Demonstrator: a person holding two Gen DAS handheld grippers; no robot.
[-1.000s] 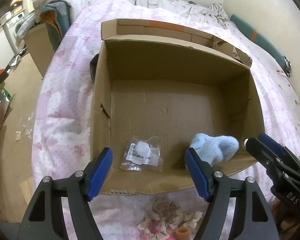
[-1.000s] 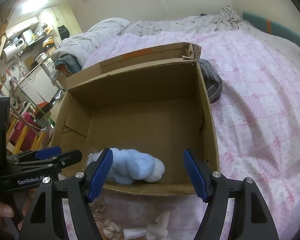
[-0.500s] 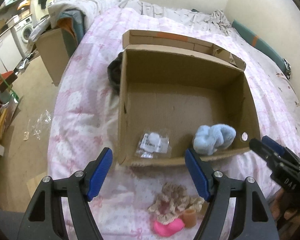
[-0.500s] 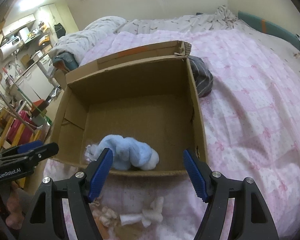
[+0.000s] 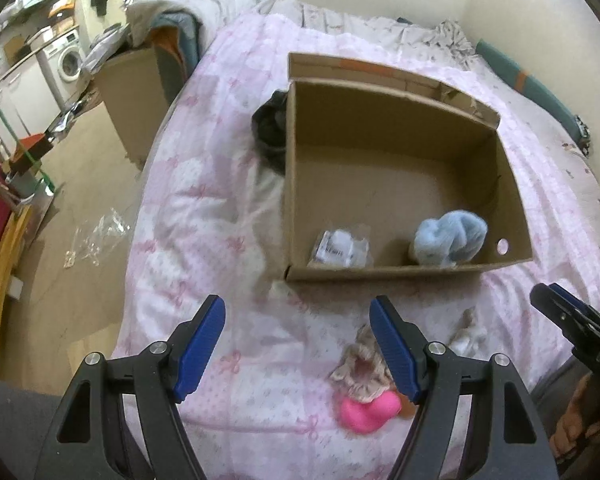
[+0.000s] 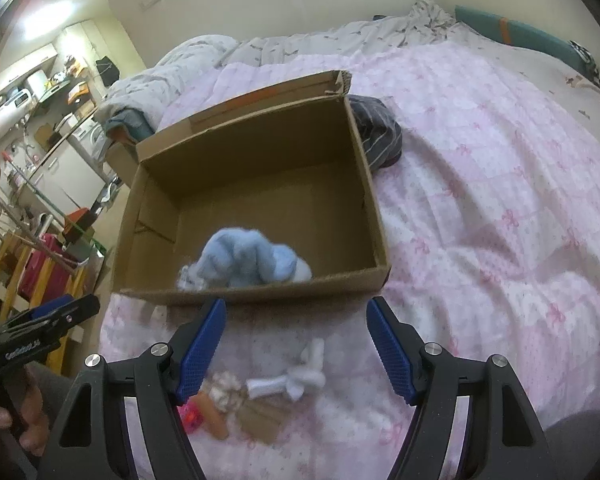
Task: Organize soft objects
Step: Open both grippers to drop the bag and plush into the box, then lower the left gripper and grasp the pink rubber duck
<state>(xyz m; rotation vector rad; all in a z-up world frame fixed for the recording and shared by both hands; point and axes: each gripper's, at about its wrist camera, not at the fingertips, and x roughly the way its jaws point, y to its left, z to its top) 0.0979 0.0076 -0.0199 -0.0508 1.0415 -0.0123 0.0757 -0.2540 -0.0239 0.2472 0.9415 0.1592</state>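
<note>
Backing both grippers off the cardboard box [image 5: 296,160], so the drop's done: blue fluffy sock [image 6: 252,260] sits inside. Left gripper [image 5: 298,346] and right gripper [image 6: 296,346] gape empty above the white sock [image 6: 296,380].

— Any lettering legible on the bed scene?

— White letters "DAS" run along the black body of the right gripper [image 5: 572,320], seen at the right edge of the left wrist view.

— And the other tool?

— The black left gripper [image 6: 48,314], at the left edge of the right wrist view, carries white print reading roughly "GenRobot.AI", blurred.

— The clear plastic packet [image 5: 342,246] in the brown cardboard box [image 5: 400,272]?

— A white barcode label, unreadable.
</note>
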